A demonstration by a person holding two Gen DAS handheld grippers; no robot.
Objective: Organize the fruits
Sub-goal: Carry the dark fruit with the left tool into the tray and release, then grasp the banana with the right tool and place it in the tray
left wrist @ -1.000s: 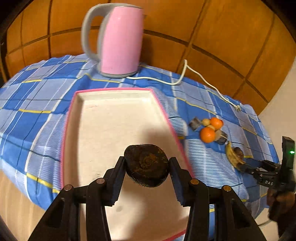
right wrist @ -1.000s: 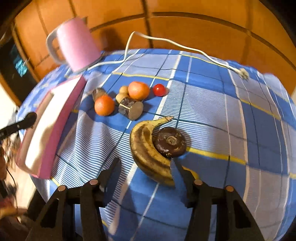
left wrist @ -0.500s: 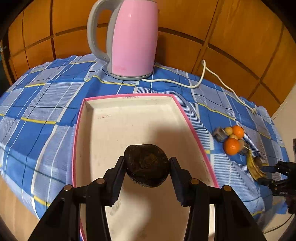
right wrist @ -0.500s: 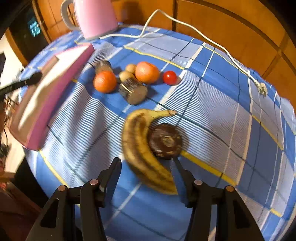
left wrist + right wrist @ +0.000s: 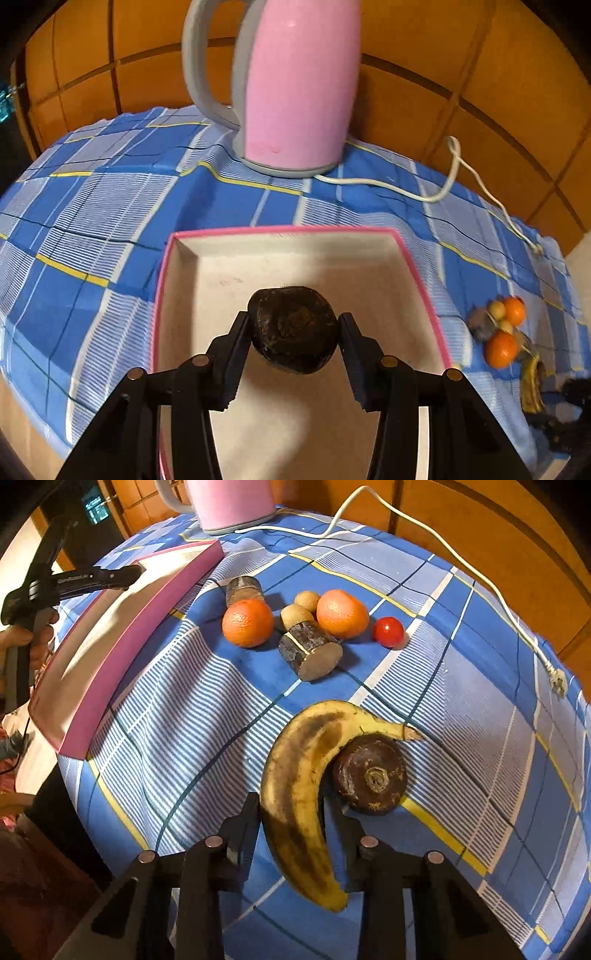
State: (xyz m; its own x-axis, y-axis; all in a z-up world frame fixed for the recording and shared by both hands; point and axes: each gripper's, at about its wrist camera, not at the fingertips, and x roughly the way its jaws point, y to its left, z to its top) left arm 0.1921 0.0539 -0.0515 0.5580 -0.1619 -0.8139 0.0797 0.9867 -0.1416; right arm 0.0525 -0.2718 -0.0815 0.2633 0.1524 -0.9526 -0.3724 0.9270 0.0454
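A dark round fruit (image 5: 293, 336) hangs over the pink-rimmed white tray (image 5: 284, 230), between the fingers of my left gripper (image 5: 293, 325). Its jaws are opening, though both pads still touch the fruit. My right gripper (image 5: 293, 805) points steeply down at a spotted banana (image 5: 295, 775) lying on the blue checked cloth. Its jaws are closing, and the fingers sit tight against the banana's two sides. A second dark round fruit (image 5: 371, 773) rests against the banana's inner curve. Farther back lie two oranges (image 5: 248, 622) (image 5: 342, 613), a cherry tomato (image 5: 388, 631) and two small tan fruits (image 5: 306, 600).
Two short log pieces (image 5: 310, 651) (image 5: 242, 587) lie among the fruit. A pink kettle (image 5: 295, 85) stands behind the tray, its white cord (image 5: 406, 517) trailing across the cloth to the table's right edge. Wooden panels close off the back. A person's hand (image 5: 22, 635) holds the left gripper's handle.
The left gripper has carried the dark fruit forward over the tray, toward the kettle. The right gripper has tilted down, rolled, and drawn its fingers in around the banana.
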